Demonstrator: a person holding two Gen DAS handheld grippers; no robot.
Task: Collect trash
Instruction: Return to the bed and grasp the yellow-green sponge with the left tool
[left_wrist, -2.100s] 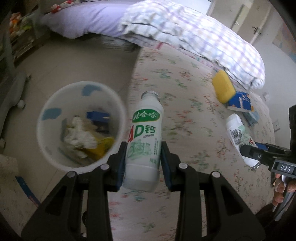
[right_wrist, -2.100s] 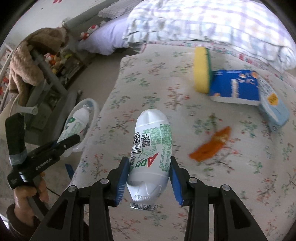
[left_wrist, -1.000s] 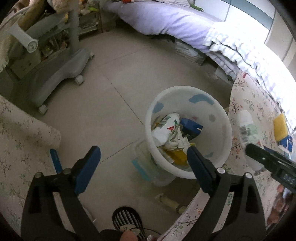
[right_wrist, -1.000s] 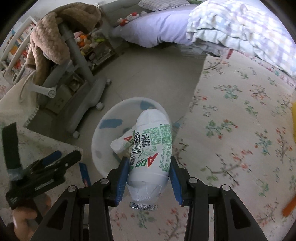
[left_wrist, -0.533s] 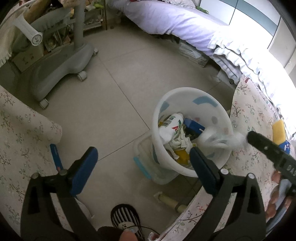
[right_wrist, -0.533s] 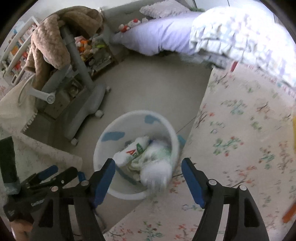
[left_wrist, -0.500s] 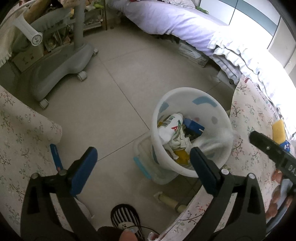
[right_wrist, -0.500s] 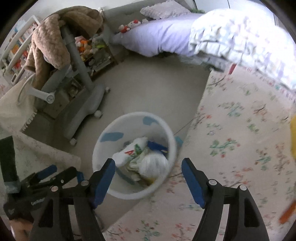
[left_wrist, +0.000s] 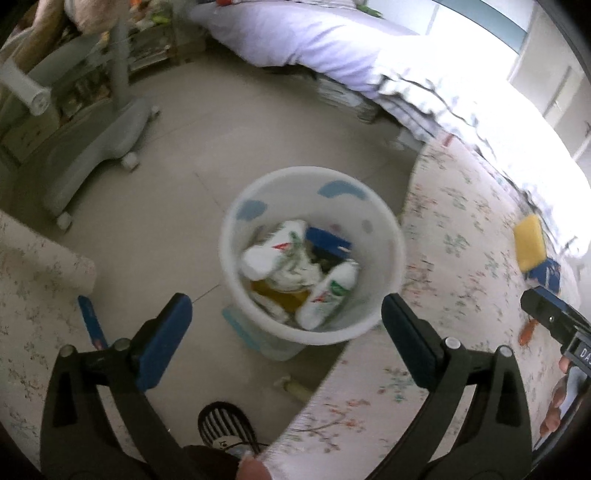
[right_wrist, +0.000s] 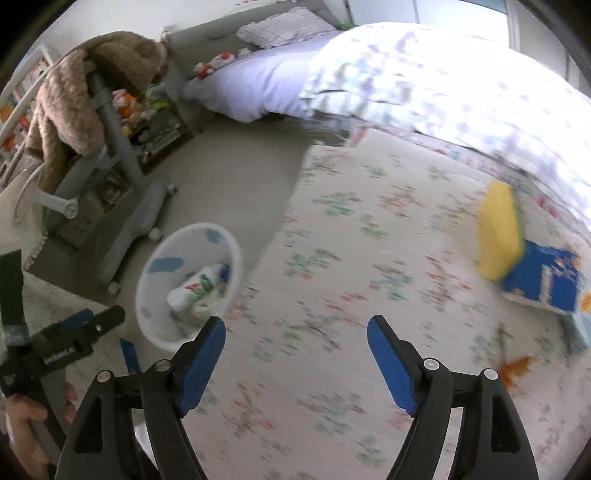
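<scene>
Two bottles (left_wrist: 325, 295) binned, both grippers wide, empty.
I'd swing right gripper (right_wrist: 295, 354) to orange scrap (right_wrist: 515, 369) at 3 o'clock, approach low.

Home bedroom, bed (right_wrist: 258, 85) with pillow (right_wrist: 284, 27), plush toys (right_wrist: 127, 107)

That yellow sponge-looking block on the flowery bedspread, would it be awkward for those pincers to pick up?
Probably easy. The yellow sponge looks like a soft foam slab, so it should squash a little between the pads and weigh very little. Its flat faces suggest it won't roll. It leans against the blue packet, which might shift when the sponge is pulled away.
</scene>
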